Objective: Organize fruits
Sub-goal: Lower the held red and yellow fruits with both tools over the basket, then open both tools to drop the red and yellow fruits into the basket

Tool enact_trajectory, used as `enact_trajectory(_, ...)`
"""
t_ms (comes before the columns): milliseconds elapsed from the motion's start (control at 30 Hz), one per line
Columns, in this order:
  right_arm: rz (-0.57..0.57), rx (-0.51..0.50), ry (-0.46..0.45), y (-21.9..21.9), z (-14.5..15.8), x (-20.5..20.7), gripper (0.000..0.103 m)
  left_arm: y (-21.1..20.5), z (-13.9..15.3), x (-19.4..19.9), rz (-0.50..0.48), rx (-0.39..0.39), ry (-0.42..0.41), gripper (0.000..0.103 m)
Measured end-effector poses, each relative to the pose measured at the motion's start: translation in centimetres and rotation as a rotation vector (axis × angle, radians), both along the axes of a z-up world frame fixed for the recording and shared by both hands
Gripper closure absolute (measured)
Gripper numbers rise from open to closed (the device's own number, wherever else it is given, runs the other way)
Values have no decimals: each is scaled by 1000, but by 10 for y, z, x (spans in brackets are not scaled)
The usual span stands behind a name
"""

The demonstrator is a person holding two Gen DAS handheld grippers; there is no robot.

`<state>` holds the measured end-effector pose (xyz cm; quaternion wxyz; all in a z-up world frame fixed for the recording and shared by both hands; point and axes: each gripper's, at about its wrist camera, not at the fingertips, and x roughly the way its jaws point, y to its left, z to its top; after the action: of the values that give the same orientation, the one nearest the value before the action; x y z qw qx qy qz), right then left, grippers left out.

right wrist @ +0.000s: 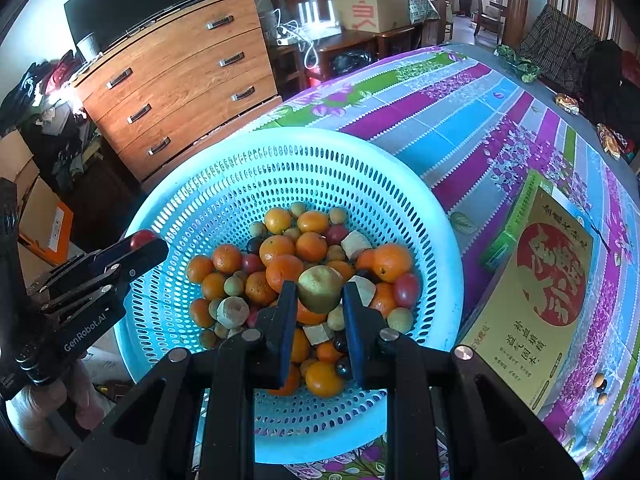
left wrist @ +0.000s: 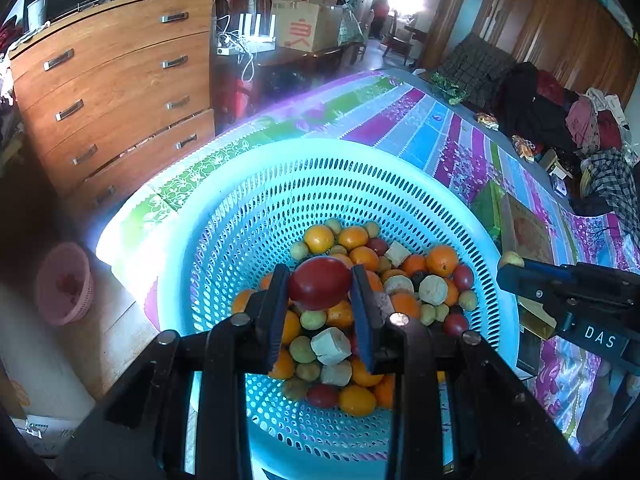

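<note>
A light blue perforated basket (left wrist: pixel 224 224) (right wrist: pixel 192 208) on the striped tablecloth holds a pile of oranges (left wrist: pixel 441 260) (right wrist: pixel 391 261), small green fruits, dark red fruits and pale cut chunks. My left gripper (left wrist: pixel 320 286) is shut on a dark red fruit (left wrist: pixel 319 282) above the pile; it shows at the left in the right wrist view (right wrist: pixel 142 240). My right gripper (right wrist: pixel 319 290) is shut on a yellow-green fruit (right wrist: pixel 320 288) above the pile; it shows at the right in the left wrist view (left wrist: pixel 510 262).
A yellow and green printed box (right wrist: pixel 532 300) lies on the tablecloth right of the basket. A wooden chest of drawers (left wrist: pixel 116 92) stands behind left. A pink basket (left wrist: pixel 66 284) sits low at the left. Cardboard boxes and clothes crowd the background.
</note>
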<state>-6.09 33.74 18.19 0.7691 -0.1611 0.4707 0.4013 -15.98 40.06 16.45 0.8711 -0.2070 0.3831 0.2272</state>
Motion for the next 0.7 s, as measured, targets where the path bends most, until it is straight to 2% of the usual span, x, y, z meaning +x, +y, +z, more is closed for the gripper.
enact_trajectory(100, 2, 2, 2, 0, 0, 0, 77, 0, 0, 0, 2, -1, 3, 72)
enact_trajectory(133, 2, 2, 2, 0, -1, 1, 71, 0, -1, 1, 7, 3, 9, 71)
enact_trajectory(167, 0, 1, 2, 0, -1, 1, 58, 1, -1, 1, 9, 5, 14, 70)
enact_trajectory(233, -7, 7, -3, -1, -1, 1, 46, 1, -2, 1, 8, 3, 8, 42)
enact_trajectory(367, -12, 14, -6, -4, -1, 0, 45, 0, -4, 0, 16, 10, 6, 29)
enact_trajectory(500, -16, 34, 0, -10, -3, -1, 44, 2, -11, -1, 14, -24, 8, 21)
enact_trajectory(533, -17, 37, -3, -12, -2, -2, 44, 3, -14, -1, 11, -44, 13, 13)
enact_trajectory(600, -18, 56, -30, -21, 1, -8, 44, 4, -18, -2, 12, -90, 19, 4)
enact_trajectory(700, -21, 71, -143, -43, 7, -29, 44, 4, -15, -6, 16, -98, 4, 4)
